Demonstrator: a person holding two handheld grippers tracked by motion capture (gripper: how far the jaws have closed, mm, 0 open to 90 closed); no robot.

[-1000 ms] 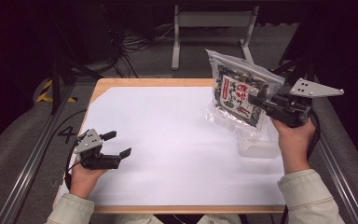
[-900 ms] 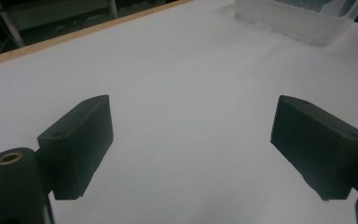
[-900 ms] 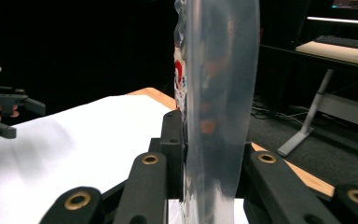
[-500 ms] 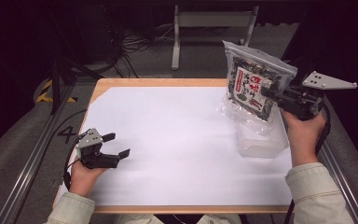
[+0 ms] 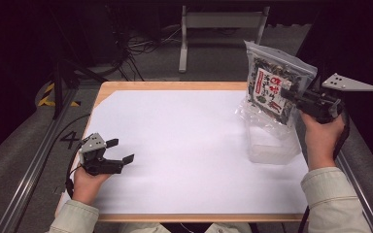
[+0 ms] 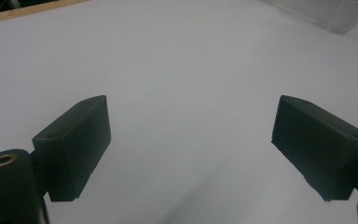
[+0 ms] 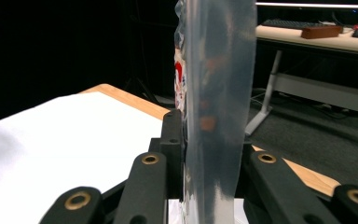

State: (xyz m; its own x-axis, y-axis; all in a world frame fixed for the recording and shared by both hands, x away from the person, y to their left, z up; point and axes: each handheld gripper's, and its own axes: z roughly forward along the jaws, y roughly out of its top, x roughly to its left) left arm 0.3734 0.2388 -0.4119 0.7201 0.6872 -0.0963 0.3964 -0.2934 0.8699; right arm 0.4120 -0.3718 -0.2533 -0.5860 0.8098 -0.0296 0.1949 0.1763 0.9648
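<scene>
The right gripper [image 5: 287, 93], fingers clamped on a snack bag [image 5: 274, 87], has lifted it higher above the clear container [image 5: 268, 145]; the left gripper [image 5: 119, 151] rests wide open on the tabletop [image 5: 184, 136].

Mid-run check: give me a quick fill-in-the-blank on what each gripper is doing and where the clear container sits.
1. The right gripper is shut on the ____.
2. The left gripper has its jaws ____, with nothing between them.
3. The clear plastic container sits on the white sheet near the table's ____ edge, below the snack bag.

Missing words: snack bag; open; right
</scene>
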